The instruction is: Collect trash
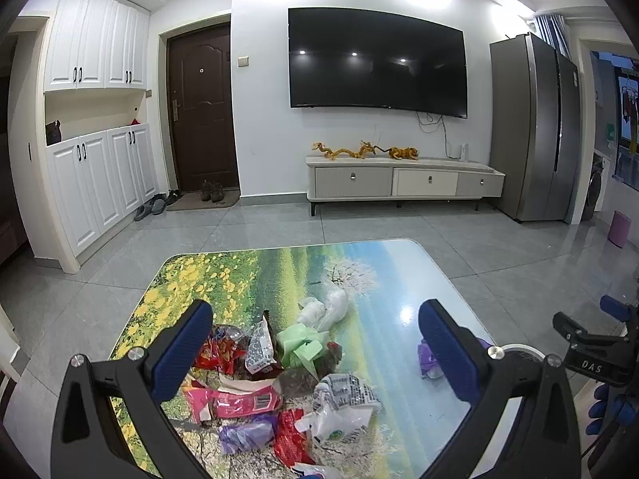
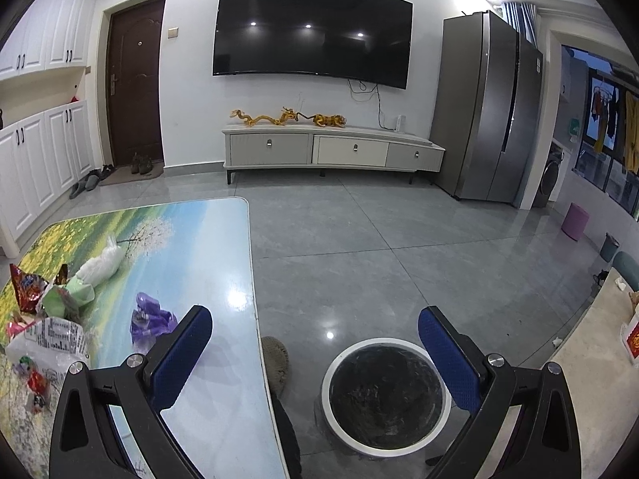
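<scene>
While my left gripper (image 1: 315,343) hangs over the near end of the counter (image 1: 399,279), its jaws stand wide apart with nothing between them, and the heap of trash lies right below. In that heap I see a red snack wrapper (image 1: 217,353) by my left finger, a white printed packet (image 1: 261,347) standing beside it, a crumpled green bag (image 1: 299,345) touching the packet, a pink wrapper (image 1: 239,399) nearer to me, a clear bag with grey print (image 1: 343,395) to its right, a purple wrapper (image 1: 245,435) and a red foil scrap (image 1: 289,437) at the near edge. A white plastic bag (image 1: 329,305) lies further out on the counter, just beyond the green one. A separate purple bag (image 1: 429,359) sits apart from the heap, toward the counter's right side, partly behind my right-hand finger. My right gripper (image 2: 315,343) is off the counter's right edge, over the grey tiled floor (image 2: 359,239), jaws likewise spread wide and empty. Below it, on the floor just beside the counter, stands a round bin (image 2: 385,397) with a white rim and a dark liner; I cannot make out anything inside it. From this side the purple bag (image 2: 151,319) lies near my left-hand finger. Against the far wall are a television (image 2: 313,32), a low cabinet (image 2: 331,147) and a tall fridge (image 2: 487,107).
</scene>
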`<move>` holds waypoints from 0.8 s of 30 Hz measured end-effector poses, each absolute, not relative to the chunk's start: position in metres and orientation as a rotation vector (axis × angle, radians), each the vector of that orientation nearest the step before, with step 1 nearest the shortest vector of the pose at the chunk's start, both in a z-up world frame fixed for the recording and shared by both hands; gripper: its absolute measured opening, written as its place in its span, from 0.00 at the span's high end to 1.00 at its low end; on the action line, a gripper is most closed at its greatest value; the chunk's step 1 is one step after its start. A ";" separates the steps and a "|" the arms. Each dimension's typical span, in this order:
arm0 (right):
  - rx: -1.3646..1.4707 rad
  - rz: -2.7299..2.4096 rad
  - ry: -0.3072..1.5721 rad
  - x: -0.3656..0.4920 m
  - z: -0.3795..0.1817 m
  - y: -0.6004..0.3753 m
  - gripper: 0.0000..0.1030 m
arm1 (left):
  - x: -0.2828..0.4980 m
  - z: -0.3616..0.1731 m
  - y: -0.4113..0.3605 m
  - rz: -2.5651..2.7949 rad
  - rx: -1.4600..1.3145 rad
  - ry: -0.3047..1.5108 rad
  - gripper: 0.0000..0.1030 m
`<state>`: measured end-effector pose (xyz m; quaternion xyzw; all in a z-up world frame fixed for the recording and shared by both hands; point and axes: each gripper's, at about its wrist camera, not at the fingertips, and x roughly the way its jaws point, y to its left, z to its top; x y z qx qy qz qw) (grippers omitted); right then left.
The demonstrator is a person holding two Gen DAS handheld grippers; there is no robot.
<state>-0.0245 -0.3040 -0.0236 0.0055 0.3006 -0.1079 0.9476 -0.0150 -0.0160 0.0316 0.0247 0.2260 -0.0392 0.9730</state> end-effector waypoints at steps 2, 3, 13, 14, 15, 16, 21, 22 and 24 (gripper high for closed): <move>0.008 -0.214 0.613 -0.028 -0.024 -0.303 0.00 | -0.018 0.032 -0.016 -0.075 0.047 0.457 0.00; 0.008 -0.211 0.614 -0.029 -0.025 -0.302 0.00 | -0.020 0.033 -0.017 -0.075 0.043 0.458 0.00; -0.026 -0.191 0.588 -0.048 -0.014 -0.299 0.00 | -0.035 0.048 -0.022 -0.064 0.041 0.417 0.00; -0.026 -0.190 0.583 -0.049 -0.012 -0.299 0.00 | -0.037 0.050 -0.023 -0.063 0.038 0.411 0.00; -0.028 -0.190 0.580 -0.050 -0.011 -0.300 0.00 | -0.038 0.051 -0.024 -0.063 0.035 0.410 0.00; -0.029 -0.188 0.577 -0.052 -0.010 -0.300 0.00 | -0.039 0.052 -0.024 -0.064 0.032 0.407 0.00; -0.038 -0.180 0.568 -0.057 -0.008 -0.301 0.00 | -0.042 0.053 -0.032 -0.073 0.023 0.413 0.00; -0.037 -0.179 0.567 -0.058 -0.008 -0.303 0.00 | -0.042 0.052 -0.035 -0.077 0.023 0.415 0.00; -0.034 -0.182 0.566 -0.060 -0.008 -0.307 0.00 | -0.043 0.050 -0.039 -0.083 0.026 0.420 0.00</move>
